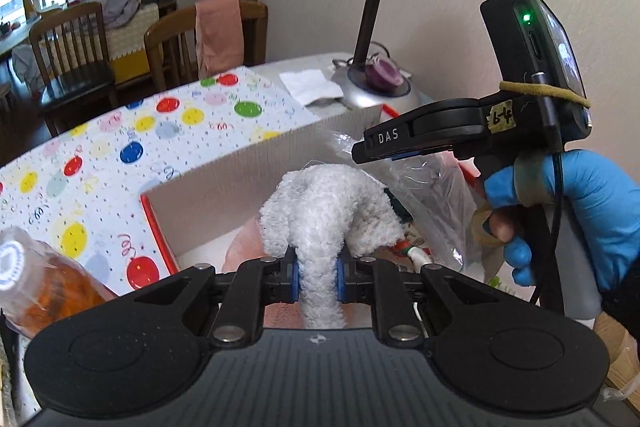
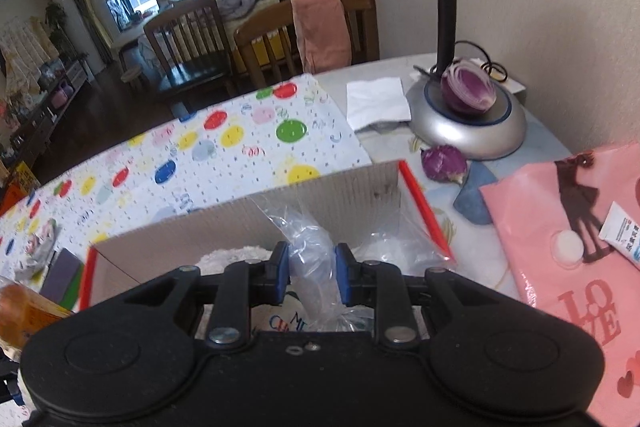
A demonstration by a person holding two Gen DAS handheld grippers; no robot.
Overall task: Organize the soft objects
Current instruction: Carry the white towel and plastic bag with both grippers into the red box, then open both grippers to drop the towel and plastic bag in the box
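My left gripper [image 1: 317,277] is shut on a white fluffy plush toy [image 1: 328,211] and holds it over an open cardboard box [image 1: 256,167] with red edges. A pink soft item [image 1: 246,247] lies inside the box under the toy. My right gripper [image 2: 311,273] is shut on a clear plastic bag [image 2: 308,247] that stands in the same box [image 2: 280,199]. The bag [image 1: 432,187] also shows in the left wrist view, with the right gripper's body [image 1: 480,131] above it. The white plush [image 2: 236,255] peeks at the box's left in the right wrist view.
A desk lamp [image 2: 468,123] with a half purple onion [image 2: 468,87] on its base stands behind the box by the wall. A pink LOVE bag [image 2: 568,267] lies at the right. A spotted sheet [image 2: 200,155] covers the table's left. An orange-filled bottle [image 1: 44,279] is near left.
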